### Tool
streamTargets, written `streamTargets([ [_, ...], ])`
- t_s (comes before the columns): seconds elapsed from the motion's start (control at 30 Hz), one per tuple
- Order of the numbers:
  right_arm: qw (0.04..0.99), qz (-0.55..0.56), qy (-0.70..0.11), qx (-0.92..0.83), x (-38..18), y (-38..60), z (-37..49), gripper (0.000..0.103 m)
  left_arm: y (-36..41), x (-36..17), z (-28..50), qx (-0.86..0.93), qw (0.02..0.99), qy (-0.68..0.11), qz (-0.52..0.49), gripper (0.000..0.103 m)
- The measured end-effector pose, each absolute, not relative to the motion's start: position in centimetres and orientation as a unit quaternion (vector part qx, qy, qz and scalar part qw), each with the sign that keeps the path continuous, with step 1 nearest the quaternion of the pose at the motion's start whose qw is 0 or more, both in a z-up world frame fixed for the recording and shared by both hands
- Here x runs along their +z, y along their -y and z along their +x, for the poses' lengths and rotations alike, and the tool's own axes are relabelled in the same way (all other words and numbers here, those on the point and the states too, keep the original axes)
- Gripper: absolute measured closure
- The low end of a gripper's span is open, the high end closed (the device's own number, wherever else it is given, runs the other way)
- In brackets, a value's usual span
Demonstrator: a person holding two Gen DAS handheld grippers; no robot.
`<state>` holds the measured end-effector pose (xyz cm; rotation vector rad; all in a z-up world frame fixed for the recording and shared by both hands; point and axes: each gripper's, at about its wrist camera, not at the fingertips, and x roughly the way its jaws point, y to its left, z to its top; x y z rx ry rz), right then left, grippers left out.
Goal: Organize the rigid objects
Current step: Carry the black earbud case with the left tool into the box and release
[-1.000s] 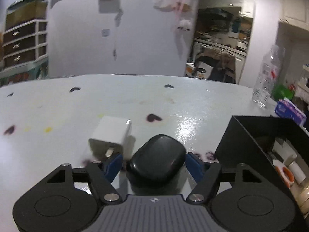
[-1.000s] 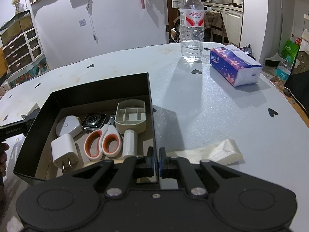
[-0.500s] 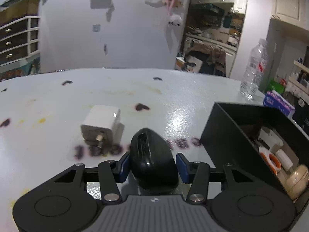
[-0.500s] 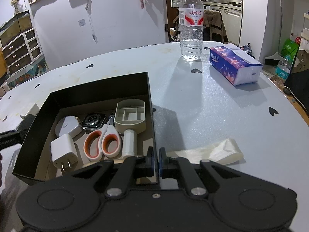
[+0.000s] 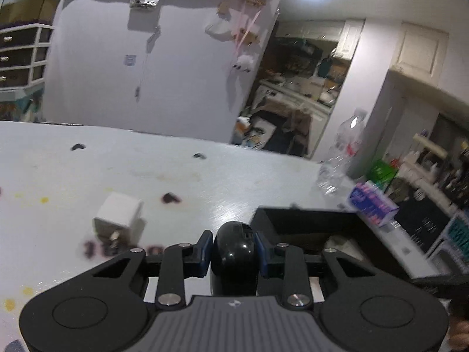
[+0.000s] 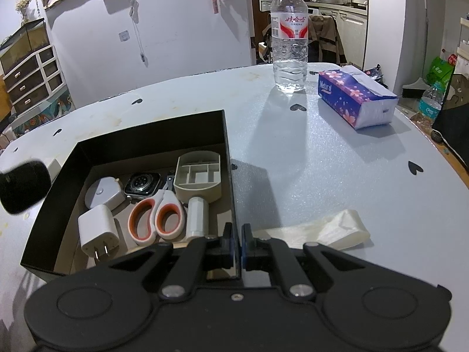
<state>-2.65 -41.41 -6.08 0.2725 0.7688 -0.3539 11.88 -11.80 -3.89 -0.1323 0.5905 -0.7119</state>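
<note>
My left gripper [image 5: 233, 246] holds a black rounded case [image 5: 234, 252] on end, lifted off the white table; its jaws are closing and the blue pads press on both sides of the case. The case shows blurred at the left edge of the right wrist view, beside the black box [image 6: 152, 143]. A white charger cube [image 5: 118, 217] lies on the table to the left. My right gripper [image 6: 237, 240] is shut on the box's near right wall. Inside the box lie orange-handled scissors [image 6: 156, 217], a white plug [image 6: 98, 231], a watch [image 6: 142, 184] and a beige tray [image 6: 199, 176].
A water bottle [image 6: 288, 50] and a purple tissue pack [image 6: 354, 99] stand at the far right of the table. A crumpled pale plastic bag [image 6: 322, 230] lies just right of the box. The table edge curves along the right.
The left jaws closed on the black case, which tipped from flat onto its end. The gripper then rose with it and swung right toward the box. The right gripper stayed put.
</note>
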Motion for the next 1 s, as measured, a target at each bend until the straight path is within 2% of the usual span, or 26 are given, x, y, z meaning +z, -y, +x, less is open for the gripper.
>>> streamTargets([
  [0.17,0.903,0.131,-0.372,-0.17,-6.0,41.4,-2.7,0.098,13.8,-1.9,11.5,-0.419,0.856,-0.289,-0.088,0.071],
  [0.27,0.903,0.13,-0.372,-0.169,-6.0,41.4,-2.7,0.098,16.8,-1.7,11.0,-0.464,0.828,-0.307,-0.07,0.071],
  [0.47,0.903,0.131,-0.372,-0.168,-6.0,41.4,-2.7,0.098,22.9,-3.6,11.2,-0.509,0.777,-0.367,-0.04,0.071],
  [0.77,0.904,0.135,-0.371,-0.165,-6.0,41.6,-2.7,0.098,26.3,-6.6,12.6,-0.505,0.752,-0.424,0.012,0.071],
  [0.83,0.904,0.135,-0.371,-0.165,-6.0,41.6,-2.8,0.098,26.2,-6.8,12.9,-0.494,0.761,-0.419,0.019,0.069],
  [0.9,0.904,0.135,-0.371,-0.165,-6.0,41.6,-2.7,0.098,26.1,-6.6,13.0,-0.475,0.782,-0.402,0.035,0.05],
  [1.0,0.904,0.134,-0.371,-0.165,-6.0,41.6,-2.7,0.098,25.8,-6.1,12.6,-0.463,0.804,-0.368,0.059,0.05],
])
